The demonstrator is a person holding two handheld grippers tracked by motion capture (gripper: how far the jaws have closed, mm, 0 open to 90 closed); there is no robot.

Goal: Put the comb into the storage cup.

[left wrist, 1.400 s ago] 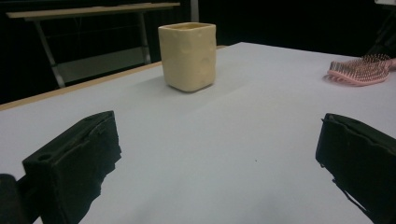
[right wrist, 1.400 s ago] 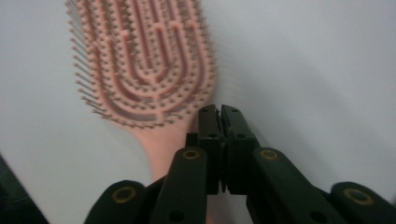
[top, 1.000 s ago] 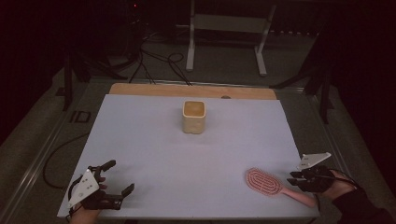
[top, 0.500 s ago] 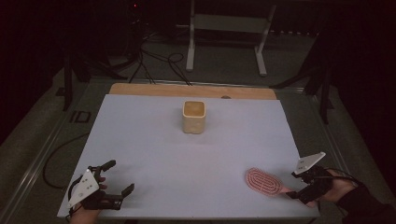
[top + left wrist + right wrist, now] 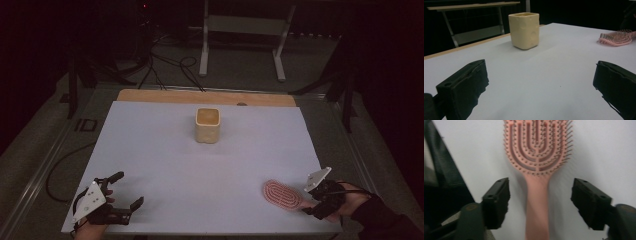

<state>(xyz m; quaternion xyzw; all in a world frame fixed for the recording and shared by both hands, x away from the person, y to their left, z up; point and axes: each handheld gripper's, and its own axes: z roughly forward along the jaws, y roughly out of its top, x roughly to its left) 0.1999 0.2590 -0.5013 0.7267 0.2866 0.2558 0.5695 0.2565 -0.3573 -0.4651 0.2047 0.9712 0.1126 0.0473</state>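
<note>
Tabletop (image 5: 165, 150), white sheet on top, mostly bare. Cream square cup (image 5: 208, 125) upright near the far middle, well apart from both hands.

Left tool (image 5: 124, 189) parked at the near left corner, jaws spread wide with nothing between them; the left gripper view looks across the sheet at the cup (image 5: 524, 30).

Right tool (image 5: 309, 202) at the near right edge, lined up on the pink hairbrush (image 5: 281, 194). Brush lies flat on the tabletop, bristles up, head pointing toward the middle, handle toward the right hand. In the right gripper view the handle (image 5: 537, 205) runs straight up the gap between the jaws; both pads stand off it with clear space each side. Jaws have just been closing from a wider spread, handle between them, no contact yet.

Step in hand, as I read it: pick up the brush by the handle. Approach looks done, grip not made.

Next move: close squarely on the handle, keep it centred so neither pad pushes it sideways first, then lift. The handle is thin and lies flat, so the jaws likely need to sit low against the sheet.
</note>
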